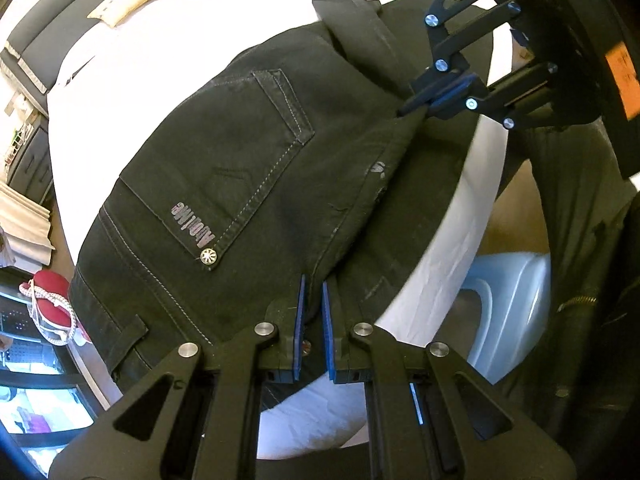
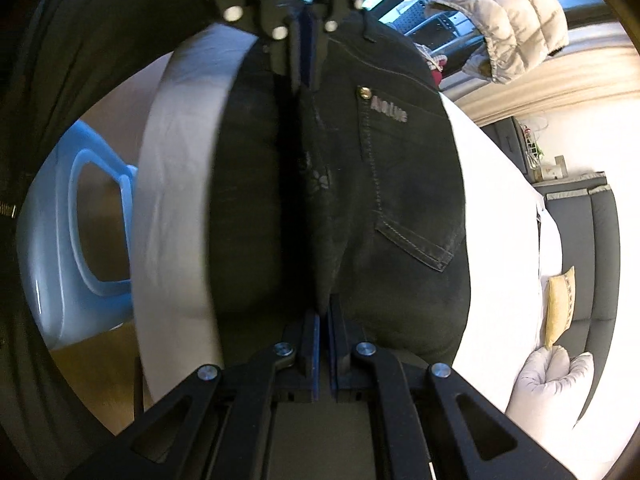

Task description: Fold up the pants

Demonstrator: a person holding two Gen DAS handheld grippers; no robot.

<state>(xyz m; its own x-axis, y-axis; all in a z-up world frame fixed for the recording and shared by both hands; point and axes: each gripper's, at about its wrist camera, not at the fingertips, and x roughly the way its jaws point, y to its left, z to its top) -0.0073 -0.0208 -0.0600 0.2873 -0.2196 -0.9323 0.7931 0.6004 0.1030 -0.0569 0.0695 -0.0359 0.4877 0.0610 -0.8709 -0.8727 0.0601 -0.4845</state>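
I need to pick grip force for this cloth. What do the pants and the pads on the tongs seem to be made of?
The pants look like black denim: matte woven surface, pale contrast stitching, a riveted back pocket. The blue pads on the left tongs look like ribbed rubber or soft plastic; which one I cannot tell.

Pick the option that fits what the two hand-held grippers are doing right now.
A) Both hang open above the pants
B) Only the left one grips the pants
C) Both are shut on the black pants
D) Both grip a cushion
C: the left hand-held gripper and the right hand-held gripper each pinch a raised fold of the black pants over the white bed.
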